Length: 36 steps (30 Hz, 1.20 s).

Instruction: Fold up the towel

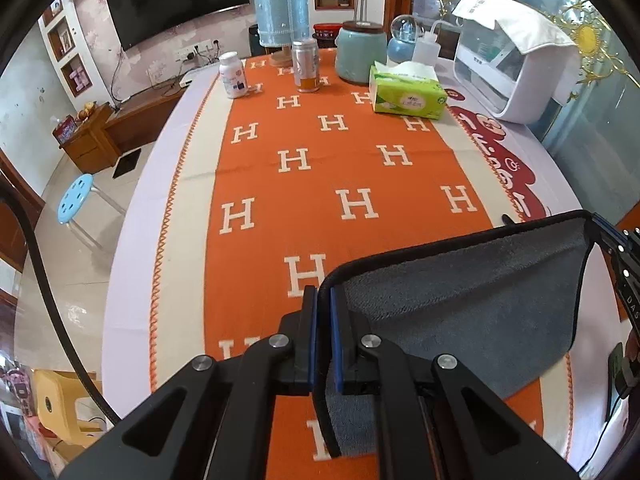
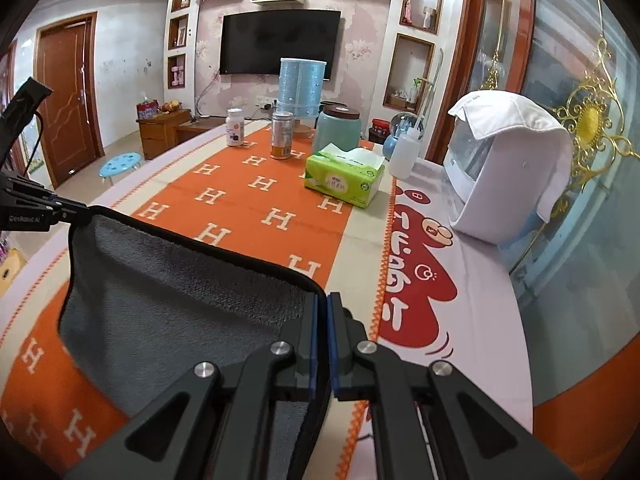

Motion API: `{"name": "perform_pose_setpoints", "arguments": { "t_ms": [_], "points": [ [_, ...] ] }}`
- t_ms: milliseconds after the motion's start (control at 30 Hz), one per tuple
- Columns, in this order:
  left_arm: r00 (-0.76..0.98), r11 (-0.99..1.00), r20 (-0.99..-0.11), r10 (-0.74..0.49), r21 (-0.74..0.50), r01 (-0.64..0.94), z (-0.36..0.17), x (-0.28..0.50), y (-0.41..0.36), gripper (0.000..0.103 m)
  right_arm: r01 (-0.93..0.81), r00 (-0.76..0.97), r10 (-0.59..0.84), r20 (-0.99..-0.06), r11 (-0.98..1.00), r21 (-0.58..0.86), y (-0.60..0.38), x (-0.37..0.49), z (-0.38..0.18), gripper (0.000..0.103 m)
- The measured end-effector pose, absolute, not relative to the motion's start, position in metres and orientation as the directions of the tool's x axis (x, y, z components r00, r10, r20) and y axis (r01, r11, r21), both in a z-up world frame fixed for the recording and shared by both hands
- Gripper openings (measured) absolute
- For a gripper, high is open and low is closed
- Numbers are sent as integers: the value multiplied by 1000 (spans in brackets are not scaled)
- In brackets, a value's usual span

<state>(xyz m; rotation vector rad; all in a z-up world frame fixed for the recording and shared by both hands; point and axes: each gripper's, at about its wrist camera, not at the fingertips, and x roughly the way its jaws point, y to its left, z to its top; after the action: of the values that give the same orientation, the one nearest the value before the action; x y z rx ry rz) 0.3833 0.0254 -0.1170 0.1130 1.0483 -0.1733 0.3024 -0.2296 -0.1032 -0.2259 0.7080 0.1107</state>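
A grey towel (image 1: 460,304) with a black hem hangs stretched between my two grippers above the orange H-patterned table cover (image 1: 320,184). My left gripper (image 1: 324,300) is shut on the towel's left corner. My right gripper (image 2: 322,304) is shut on the towel's (image 2: 180,304) right corner. The right gripper shows at the right edge of the left wrist view (image 1: 612,240), and the left gripper shows at the left edge of the right wrist view (image 2: 60,212). The towel's lower part sags toward the table.
At the table's far end stand a green tissue pack (image 1: 408,94), a can (image 1: 306,66), a white pill bottle (image 1: 232,74), a teal jar (image 1: 360,52), a blue lamp (image 1: 282,16) and a white appliance (image 1: 516,60). A blue stool (image 1: 76,200) stands on the floor at left.
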Motion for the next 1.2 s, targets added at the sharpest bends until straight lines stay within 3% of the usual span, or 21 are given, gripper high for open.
{"name": "perform_pose_setpoints", "arguments": {
  "t_ms": [300,400,633,667,733,867,1000,1200],
  "points": [
    [454,988,-884,-110,-46,150,-154,410,26,8,-155,753,-10,-658,969,-192,-229,323,-127,8],
    [438,990,-892,-110,-58,130,-164,414,27,16,-142,744,-21,-668,972,-188,-231,328,-133,12],
    [441,992,-889,-125,-98,82,-164,408,36,42,-124,725,-8,-689,982,-142,-234,329,-141,41],
    [442,992,-888,-124,-101,76,-163,406,38,50,-120,722,-9,-692,983,-138,-233,327,-141,44],
    [445,991,-886,-130,-117,58,-158,400,41,57,-113,719,-6,-695,986,-125,-233,324,-140,48],
    [447,980,-875,-185,-197,22,-150,387,50,57,-103,714,1,-700,989,-103,-232,316,-135,52],
    [454,981,-877,-160,-193,-26,-140,370,56,61,-100,712,24,-702,993,-67,-232,300,-126,65],
    [481,985,-867,-127,-168,-43,-120,335,62,80,-86,698,54,-714,996,-9,-232,267,-113,79]
  ]
}}
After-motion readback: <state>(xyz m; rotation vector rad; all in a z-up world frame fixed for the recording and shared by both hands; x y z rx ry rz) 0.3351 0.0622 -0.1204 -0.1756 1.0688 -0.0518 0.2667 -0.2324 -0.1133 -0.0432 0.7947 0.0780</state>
